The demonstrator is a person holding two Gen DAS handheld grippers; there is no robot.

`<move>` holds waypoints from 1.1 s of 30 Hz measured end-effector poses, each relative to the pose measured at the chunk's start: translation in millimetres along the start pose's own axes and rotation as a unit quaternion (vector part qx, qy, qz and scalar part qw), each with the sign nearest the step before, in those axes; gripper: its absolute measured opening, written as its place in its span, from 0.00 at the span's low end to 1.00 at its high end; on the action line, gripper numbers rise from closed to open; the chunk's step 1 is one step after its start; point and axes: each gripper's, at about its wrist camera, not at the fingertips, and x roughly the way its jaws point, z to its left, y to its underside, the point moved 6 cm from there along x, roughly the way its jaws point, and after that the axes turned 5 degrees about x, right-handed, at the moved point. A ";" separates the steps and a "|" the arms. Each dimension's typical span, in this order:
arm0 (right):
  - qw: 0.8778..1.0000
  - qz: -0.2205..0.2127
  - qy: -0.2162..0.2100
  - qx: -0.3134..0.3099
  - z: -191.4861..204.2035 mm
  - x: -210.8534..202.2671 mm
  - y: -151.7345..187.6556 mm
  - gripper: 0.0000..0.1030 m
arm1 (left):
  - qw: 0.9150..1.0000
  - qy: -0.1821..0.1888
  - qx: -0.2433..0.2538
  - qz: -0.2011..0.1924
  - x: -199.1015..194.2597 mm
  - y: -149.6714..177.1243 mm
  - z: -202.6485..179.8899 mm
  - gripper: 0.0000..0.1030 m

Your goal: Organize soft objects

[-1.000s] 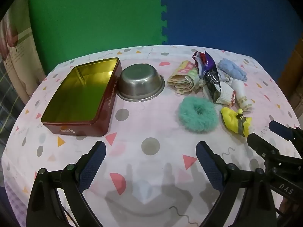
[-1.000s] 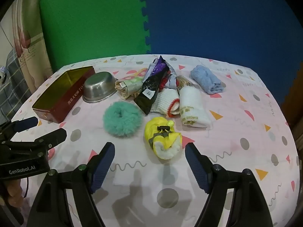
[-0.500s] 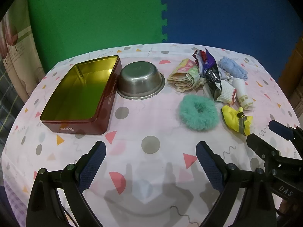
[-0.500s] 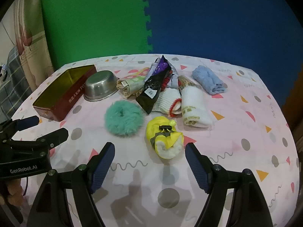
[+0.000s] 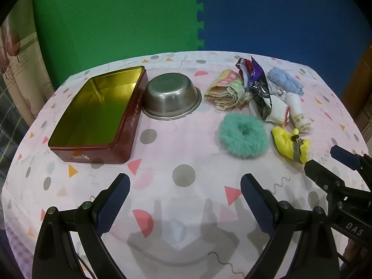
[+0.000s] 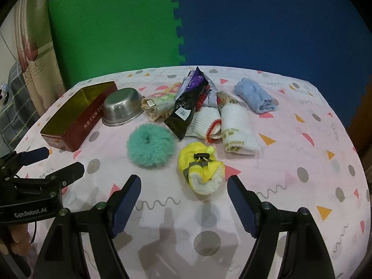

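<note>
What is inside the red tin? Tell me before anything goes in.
Nothing shows inside the red tin: the left wrist view looks down on its bare gold floor and walls. Only the strip just behind its near wall is hidden. The steel bowl stands beside it.

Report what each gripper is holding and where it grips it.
Nothing is held. The left gripper and right gripper are both open above the tablecloth.

Shiny metal bowl (image 5: 172, 98), fluffy scrunchie (image 5: 243, 134)
</note>
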 end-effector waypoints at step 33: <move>1.000 0.001 0.004 -0.015 3.4 2.9 2.6 0.76 | 1.000 -0.004 0.000 0.012 6.4 3.3 2.4 0.92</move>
